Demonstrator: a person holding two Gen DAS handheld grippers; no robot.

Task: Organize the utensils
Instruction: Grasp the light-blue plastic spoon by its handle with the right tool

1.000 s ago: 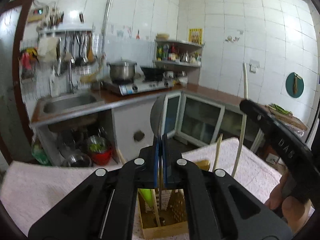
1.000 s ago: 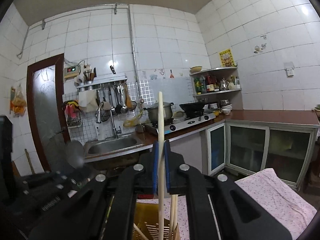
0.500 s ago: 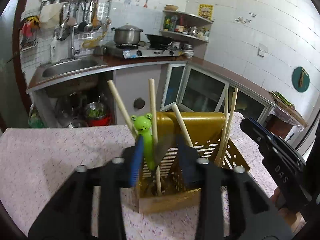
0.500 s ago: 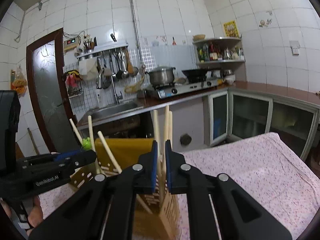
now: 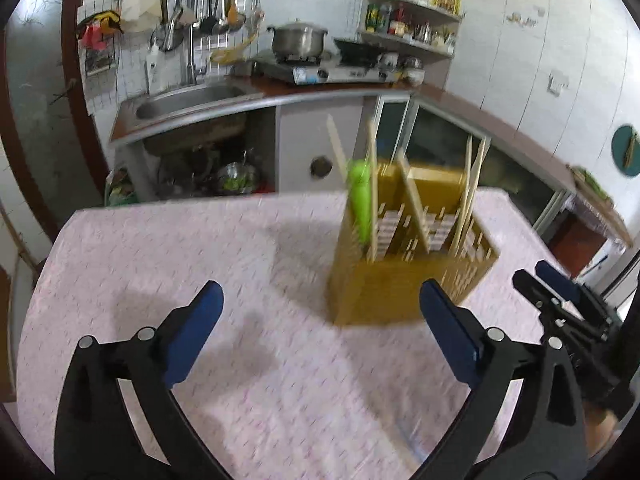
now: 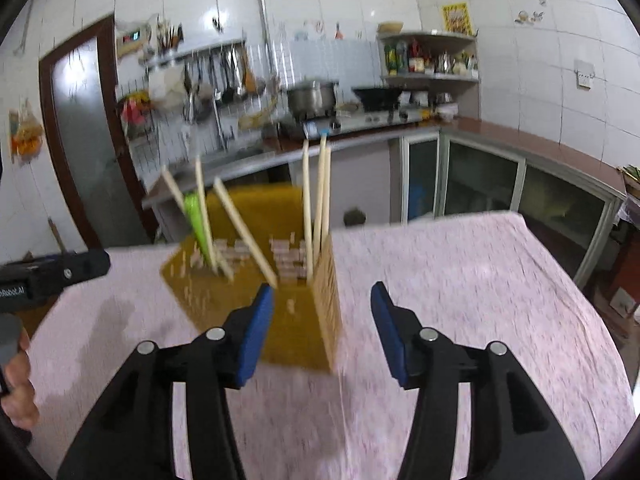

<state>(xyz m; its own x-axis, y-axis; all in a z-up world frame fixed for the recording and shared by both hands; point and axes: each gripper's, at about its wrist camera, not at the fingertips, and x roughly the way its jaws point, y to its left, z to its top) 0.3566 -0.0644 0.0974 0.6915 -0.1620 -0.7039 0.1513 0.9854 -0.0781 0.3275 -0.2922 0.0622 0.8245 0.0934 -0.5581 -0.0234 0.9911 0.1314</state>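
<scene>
The yellow utensil holder point(image 5: 412, 276) stands on the pink tablecloth point(image 5: 168, 264), toward the table's far edge nearest the kitchen counter, and both grippers look down at it with nothing between their pads. The left gripper point(image 5: 320, 320) has its jaws opening, already wide apart; the holder lies ahead of it and off to the right, just beyond its right pad. The right gripper point(image 6: 322, 326) is also opening, its jaws partly spread, and the holder's near corner point(image 6: 332, 320) sits almost straight ahead between the pads, so this hand looks the nearer of the two. Chopsticks point(image 6: 316, 204) and a green-handled utensil point(image 5: 362, 204) stand in the holder with their long axes roughly upright, some leaning left. Both views are blurred, so I cannot tell whether any loose utensil lies on the cloth.
</scene>
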